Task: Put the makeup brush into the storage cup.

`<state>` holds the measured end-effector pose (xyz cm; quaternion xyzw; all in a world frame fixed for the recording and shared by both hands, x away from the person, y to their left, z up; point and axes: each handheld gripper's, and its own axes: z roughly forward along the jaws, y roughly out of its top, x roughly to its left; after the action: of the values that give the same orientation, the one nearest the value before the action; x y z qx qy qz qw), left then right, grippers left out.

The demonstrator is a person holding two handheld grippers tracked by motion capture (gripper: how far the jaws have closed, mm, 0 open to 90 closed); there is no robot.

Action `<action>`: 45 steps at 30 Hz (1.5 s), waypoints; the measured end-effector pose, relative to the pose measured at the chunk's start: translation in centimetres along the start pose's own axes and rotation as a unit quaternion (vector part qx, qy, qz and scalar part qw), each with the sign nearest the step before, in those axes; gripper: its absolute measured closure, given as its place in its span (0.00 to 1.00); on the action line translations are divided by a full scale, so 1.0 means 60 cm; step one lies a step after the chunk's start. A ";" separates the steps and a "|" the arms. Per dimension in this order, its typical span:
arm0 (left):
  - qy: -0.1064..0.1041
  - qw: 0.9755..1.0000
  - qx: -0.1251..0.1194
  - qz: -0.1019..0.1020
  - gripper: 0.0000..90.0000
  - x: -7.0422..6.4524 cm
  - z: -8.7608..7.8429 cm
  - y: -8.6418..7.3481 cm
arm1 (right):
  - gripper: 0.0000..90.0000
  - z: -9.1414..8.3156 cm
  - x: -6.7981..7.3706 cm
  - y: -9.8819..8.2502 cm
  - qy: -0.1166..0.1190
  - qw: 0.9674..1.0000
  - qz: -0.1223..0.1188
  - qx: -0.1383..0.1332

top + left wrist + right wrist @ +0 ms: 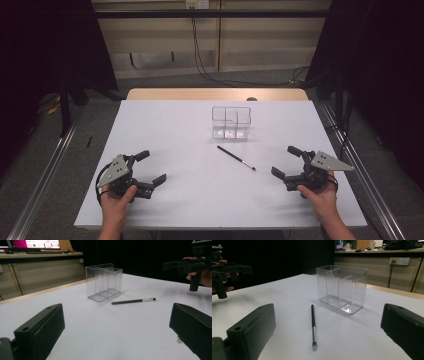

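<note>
Brush lies flat on the table, just in front of the clear organiser; the right gripper view shows its bristle tip nearest. Left gripper and right gripper both spread wide, holding nothing, well apart from the brush.

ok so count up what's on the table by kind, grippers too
clear divided organizer: 1
thin black makeup brush: 1
handheld grippers: 2, left gripper and right gripper, both open and holding nothing
total: 4
</note>
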<state>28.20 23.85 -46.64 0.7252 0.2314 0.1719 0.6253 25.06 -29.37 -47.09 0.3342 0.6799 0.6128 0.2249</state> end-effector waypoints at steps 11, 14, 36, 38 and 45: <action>-0.004 1.000 0.001 0.005 0.00 -0.002 0.000 0.003 | 0.00 0.012 -0.001 0.002 0.002 1.000 -0.009 0.009; -0.006 1.000 0.003 0.003 0.00 -0.004 0.001 0.001 | 0.00 0.013 0.001 0.003 0.002 1.000 -0.006 0.008; -0.003 1.000 -0.001 0.004 0.00 -0.007 -0.005 0.004 | 0.00 0.063 0.011 0.024 -0.004 0.999 -0.016 0.050; -0.002 1.000 0.000 0.004 0.00 -0.007 -0.004 0.003 | 0.00 0.066 0.012 0.027 -0.004 0.999 -0.017 0.052; 0.001 1.000 -0.006 0.002 0.00 -0.005 -0.005 0.005 | 0.00 0.084 0.012 0.033 -0.001 0.998 -0.019 0.057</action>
<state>27.83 23.89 -46.28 0.7219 0.2298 0.1749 0.6288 28.52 -25.38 -45.80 0.3347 0.7194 0.5683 0.2179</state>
